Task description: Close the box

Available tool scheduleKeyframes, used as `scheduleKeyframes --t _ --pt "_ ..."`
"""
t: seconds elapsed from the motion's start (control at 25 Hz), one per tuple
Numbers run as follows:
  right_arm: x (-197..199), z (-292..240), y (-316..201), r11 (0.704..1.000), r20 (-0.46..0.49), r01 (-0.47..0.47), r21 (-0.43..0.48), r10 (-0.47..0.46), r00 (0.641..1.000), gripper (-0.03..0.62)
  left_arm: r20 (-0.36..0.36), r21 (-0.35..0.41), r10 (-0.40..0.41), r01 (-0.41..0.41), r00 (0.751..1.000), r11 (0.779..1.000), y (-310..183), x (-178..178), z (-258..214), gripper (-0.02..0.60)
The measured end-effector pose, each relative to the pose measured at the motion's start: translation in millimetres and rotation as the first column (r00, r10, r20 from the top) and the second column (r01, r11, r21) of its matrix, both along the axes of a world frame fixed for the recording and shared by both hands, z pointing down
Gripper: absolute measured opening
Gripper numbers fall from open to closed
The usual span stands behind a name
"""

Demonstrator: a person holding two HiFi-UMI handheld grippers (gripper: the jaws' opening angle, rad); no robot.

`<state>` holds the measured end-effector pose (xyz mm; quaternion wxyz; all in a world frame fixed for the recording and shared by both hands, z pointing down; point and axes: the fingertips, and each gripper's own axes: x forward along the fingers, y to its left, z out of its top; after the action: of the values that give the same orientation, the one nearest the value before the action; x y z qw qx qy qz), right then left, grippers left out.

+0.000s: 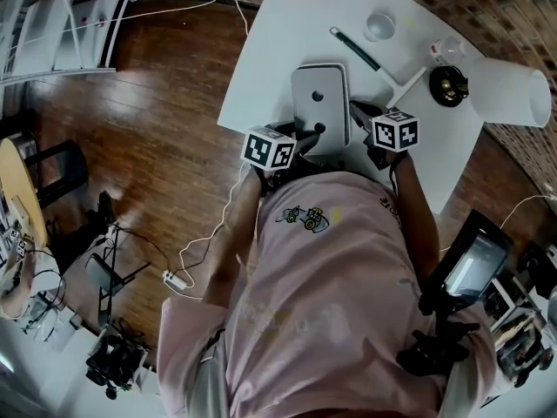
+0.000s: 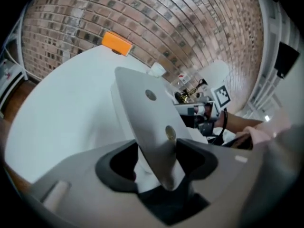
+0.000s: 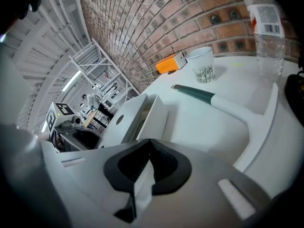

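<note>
A grey box (image 1: 320,103) lies on the white table (image 1: 261,68), its grey lid (image 2: 147,122) with two round dots raised at a slant over the white inner wall (image 3: 157,118). My left gripper (image 1: 300,139) is at the box's near left corner. In the left gripper view the lid's near tip and a bit of white wall sit between the parted jaws of the left gripper (image 2: 159,170). My right gripper (image 1: 365,138) is at the near right corner. In the right gripper view the right gripper (image 3: 145,170) is shut, with a thin white strip (image 3: 141,186) pinched in it, apparently an edge of the box.
Behind the box lie a green-handled tool (image 1: 354,49), a white cup (image 1: 379,24), an orange block (image 2: 116,42) and a clear bottle (image 3: 266,27). A black round object (image 1: 448,84) and a white cone (image 1: 513,94) stand at the right. The table's near edge is under my hands.
</note>
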<state>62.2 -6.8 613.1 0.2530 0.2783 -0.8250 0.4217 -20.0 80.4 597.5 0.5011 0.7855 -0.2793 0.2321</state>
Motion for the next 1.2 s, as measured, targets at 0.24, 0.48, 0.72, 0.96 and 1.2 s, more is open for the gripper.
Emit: scheduleKeyframes --t 0.24,0.48,0.72,0.96,1.2 --pt "2 9 10 1.000 -0.012 0.003 -0.019 -0.003 1.000 0.003 0.107 0.083 0.099 -0.108 0.989 0.991 -5 4 -4 0.290" --pt "2 19 24 0.998 -0.013 0.022 -0.051 -0.023 1.000 0.003 0.186 -0.010 0.007 -0.005 0.982 1.000 -18 5 9 0.296" --pt "-4 32 44 0.991 -0.030 0.117 -0.062 -0.119 0.992 0.003 0.263 0.030 -0.025 0.018 0.964 0.999 -41 5 -1 0.367" --pt "-12 35 57 0.979 -0.035 0.203 -0.034 -0.204 0.978 0.003 0.306 0.069 -0.061 0.041 0.950 0.997 -53 -2 -9 0.362" --pt "-7 24 53 0.982 -0.025 0.191 0.004 -0.190 0.981 0.003 0.275 0.207 -0.131 0.075 0.953 0.975 -67 -18 -52 0.356"
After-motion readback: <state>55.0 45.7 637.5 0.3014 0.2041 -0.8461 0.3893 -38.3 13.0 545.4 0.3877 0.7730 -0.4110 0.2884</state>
